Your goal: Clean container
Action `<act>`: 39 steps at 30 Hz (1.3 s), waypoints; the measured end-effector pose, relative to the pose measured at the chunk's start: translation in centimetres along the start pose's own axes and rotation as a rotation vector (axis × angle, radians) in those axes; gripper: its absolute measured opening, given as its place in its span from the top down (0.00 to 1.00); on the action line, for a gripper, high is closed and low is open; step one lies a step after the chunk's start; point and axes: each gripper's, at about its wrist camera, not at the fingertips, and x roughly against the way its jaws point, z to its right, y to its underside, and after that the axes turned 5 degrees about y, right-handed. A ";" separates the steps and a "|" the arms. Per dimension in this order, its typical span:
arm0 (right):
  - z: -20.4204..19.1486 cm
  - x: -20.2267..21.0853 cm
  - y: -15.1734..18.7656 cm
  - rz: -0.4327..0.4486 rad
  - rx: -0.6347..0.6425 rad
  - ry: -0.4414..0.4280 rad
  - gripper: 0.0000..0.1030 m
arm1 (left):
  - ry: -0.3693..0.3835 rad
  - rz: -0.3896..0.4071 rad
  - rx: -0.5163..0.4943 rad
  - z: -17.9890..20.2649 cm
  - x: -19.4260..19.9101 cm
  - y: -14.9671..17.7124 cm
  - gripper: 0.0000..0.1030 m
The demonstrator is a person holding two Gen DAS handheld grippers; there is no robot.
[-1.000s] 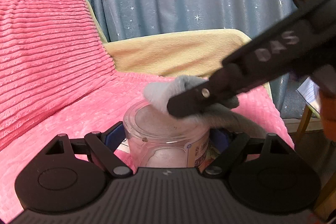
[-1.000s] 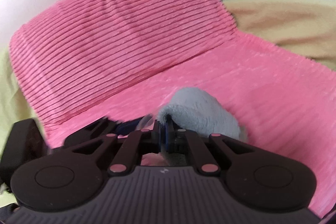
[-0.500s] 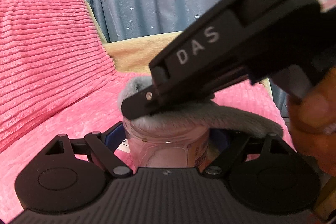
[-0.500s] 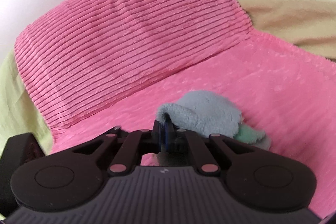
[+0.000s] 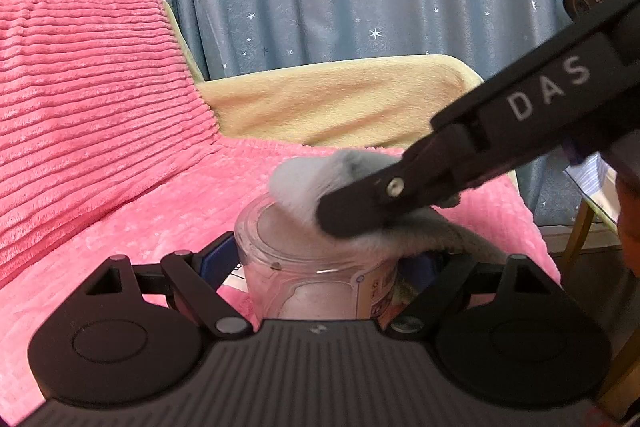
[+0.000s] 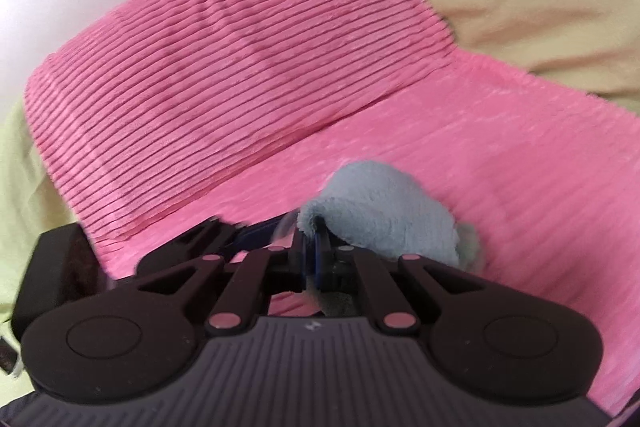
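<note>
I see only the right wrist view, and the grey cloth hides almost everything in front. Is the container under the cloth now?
Observer: Yes. In the left wrist view the cloth presses on the flat upward end of a clear jar.
Operator: Who holds the jar?
Observer: The left gripper clamps it from both sides, above the pink blanket.
Operator: Is any dirt left?
Observer: One small dark speck sits near the uncovered front edge; the right gripper has the cloth on the far right part.
</note>
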 end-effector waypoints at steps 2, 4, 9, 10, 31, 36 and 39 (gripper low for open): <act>-0.1 0.1 0.1 -0.005 -0.001 -0.004 0.99 | -0.002 -0.001 0.000 0.0 -0.1 0.0 0.17; -0.1 0.3 0.2 -0.009 -0.002 -0.008 0.99 | -0.003 -0.001 0.001 0.1 0.0 0.0 0.17; 0.5 -0.9 -0.4 0.017 -0.016 0.006 0.99 | -0.005 -0.001 -0.003 0.3 -0.1 0.0 0.17; 0.9 -1.0 -0.6 0.025 -0.028 0.013 0.99 | -0.001 0.000 -0.004 0.1 0.0 0.1 0.17; 1.6 0.8 0.0 0.030 -0.044 0.043 0.99 | 0.012 0.003 -0.007 -0.4 0.1 0.4 0.17; 2.0 0.9 0.0 0.042 -0.045 0.064 0.99 | 0.010 0.004 -0.006 -0.4 0.1 0.3 0.17; 2.2 0.9 -0.1 0.049 -0.045 0.077 0.99 | 0.010 0.004 -0.008 -0.3 0.2 0.3 0.17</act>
